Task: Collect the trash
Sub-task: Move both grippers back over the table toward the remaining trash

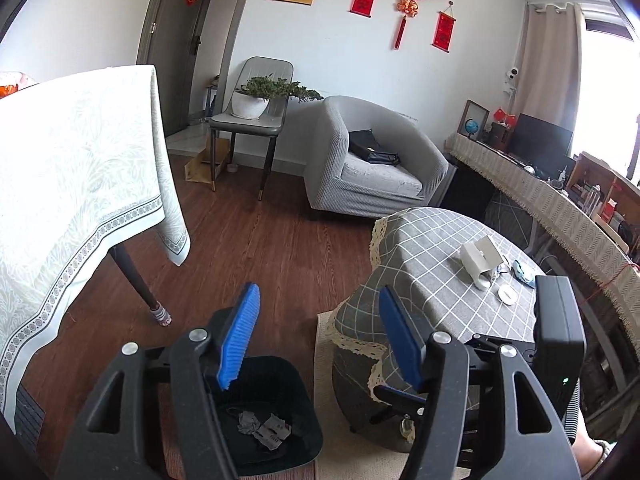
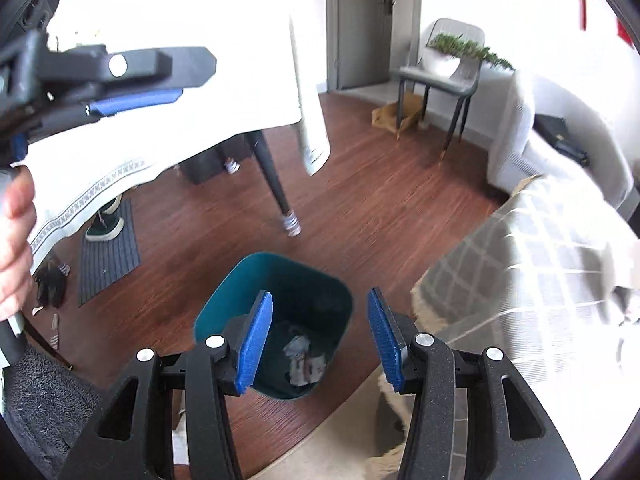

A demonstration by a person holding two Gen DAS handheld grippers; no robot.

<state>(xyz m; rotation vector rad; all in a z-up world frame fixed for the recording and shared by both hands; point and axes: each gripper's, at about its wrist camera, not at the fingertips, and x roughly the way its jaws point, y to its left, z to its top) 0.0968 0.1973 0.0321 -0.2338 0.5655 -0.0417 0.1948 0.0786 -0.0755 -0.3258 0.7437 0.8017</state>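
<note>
We held both tools over the dark teal plastic waste bin [image 2: 276, 320] standing on the brown wood floor [image 2: 380, 208], beside the low round table under a grey checked cloth [image 1: 436, 264]. The left gripper [image 1: 316, 336] had its jaws spread and empty, and the right gripper [image 2: 320, 340] likewise gripped nothing. Crumpled grey and white paper scraps [image 2: 302, 358] already lay in the bin, so part of the collecting looked done. Left on the table were a white opened cardboard box [image 1: 480, 258], a small white round lid [image 1: 507, 294] and a pale blue crumpled thing [image 1: 524, 274], possibly a face mask, though the view was too small to be sure. The bin sat close against the table's lace-edged drape; open floor lay toward the tall table with the white patterned cloth [image 1: 80, 184].
</note>
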